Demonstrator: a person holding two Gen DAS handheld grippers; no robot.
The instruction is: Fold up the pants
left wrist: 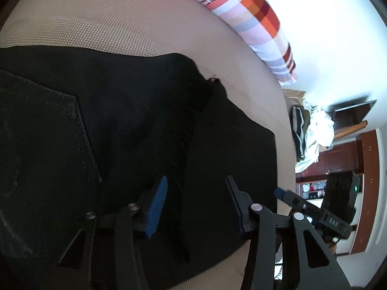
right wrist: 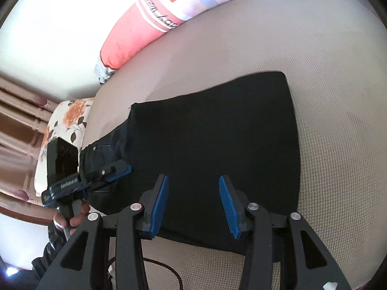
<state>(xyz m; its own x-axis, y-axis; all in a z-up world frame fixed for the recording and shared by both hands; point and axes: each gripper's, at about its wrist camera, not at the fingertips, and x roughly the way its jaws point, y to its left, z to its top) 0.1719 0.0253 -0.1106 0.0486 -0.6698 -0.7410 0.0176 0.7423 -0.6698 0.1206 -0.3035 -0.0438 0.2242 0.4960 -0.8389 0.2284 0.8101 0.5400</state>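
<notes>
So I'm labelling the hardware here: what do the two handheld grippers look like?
Both match: the left gripper and right gripper have black linkage arms with silver pivot pins and blue ribbed pads. Seen from the right wrist, the left one has a black pistol-style handle, pale lettering on its body and a dark screen mounted on top.

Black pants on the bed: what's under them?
The black denim pants lie on the beige textured mattress cover, which shows around them. One pants layer is folded over another. Anything beneath the fabric is hidden.
</notes>
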